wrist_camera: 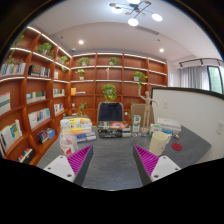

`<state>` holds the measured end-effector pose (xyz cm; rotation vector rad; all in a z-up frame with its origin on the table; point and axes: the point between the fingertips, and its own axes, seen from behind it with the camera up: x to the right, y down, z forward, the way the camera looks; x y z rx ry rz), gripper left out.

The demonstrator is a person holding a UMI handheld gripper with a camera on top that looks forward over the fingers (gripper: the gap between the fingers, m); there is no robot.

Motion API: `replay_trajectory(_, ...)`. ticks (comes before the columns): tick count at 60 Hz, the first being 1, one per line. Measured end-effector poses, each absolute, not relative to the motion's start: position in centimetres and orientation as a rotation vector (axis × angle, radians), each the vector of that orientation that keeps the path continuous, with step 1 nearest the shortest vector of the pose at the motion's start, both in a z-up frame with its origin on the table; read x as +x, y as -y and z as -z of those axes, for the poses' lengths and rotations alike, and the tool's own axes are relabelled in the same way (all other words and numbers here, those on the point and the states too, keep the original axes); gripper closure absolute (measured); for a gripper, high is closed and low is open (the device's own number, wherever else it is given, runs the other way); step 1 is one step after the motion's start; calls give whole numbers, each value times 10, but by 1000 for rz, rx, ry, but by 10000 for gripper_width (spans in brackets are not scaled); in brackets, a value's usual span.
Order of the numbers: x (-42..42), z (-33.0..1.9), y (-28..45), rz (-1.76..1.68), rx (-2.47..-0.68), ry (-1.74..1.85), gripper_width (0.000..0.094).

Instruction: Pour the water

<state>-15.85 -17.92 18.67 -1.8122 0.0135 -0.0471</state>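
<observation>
My gripper is held above a grey desk, open, with nothing between the fingers. The magenta pads stand far apart. Just beyond the right finger stands a beige container, with a small red item to its right. Beyond the left finger is a pinkish-white cup-like object. I cannot make out any water or a pouring vessel.
A stack of books and boxes sits at the desk's far left, more clutter along its far edge. A dark chair stands behind the desk. Bookshelves line the left and back walls; a white partition stands at the right.
</observation>
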Motion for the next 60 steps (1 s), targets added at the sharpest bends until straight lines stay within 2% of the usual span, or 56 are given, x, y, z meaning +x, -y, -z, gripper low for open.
replay_trajectory(7, -197, -151, 178, -24, -1798, -7, 102)
replay_trajectory(8, -193, -170, 176, -29, -1808, 0, 100)
replay_trajectory(9, -206, -144, 179, -37, -1804, 1, 101)
replay_trajectory(11, -219, -130, 179, -51, -1809, 10, 101)
replay_trajectory(20, -276, -95, 169, -112, -1822, 95, 96)
replay_trajectory(33, -319, -83, 122, -155, -1808, 125, 91)
replay_trajectory(48, -324, -109, 72, -141, -1737, 90, 99)
replay_trajectory(51, -327, -112, 66, -147, -1726, 88, 159)
replay_trajectory(55, -332, -113, 58, -135, -1717, 116, 422)
replay_trajectory(60, -332, -112, 54, -121, -1701, 140, 445)
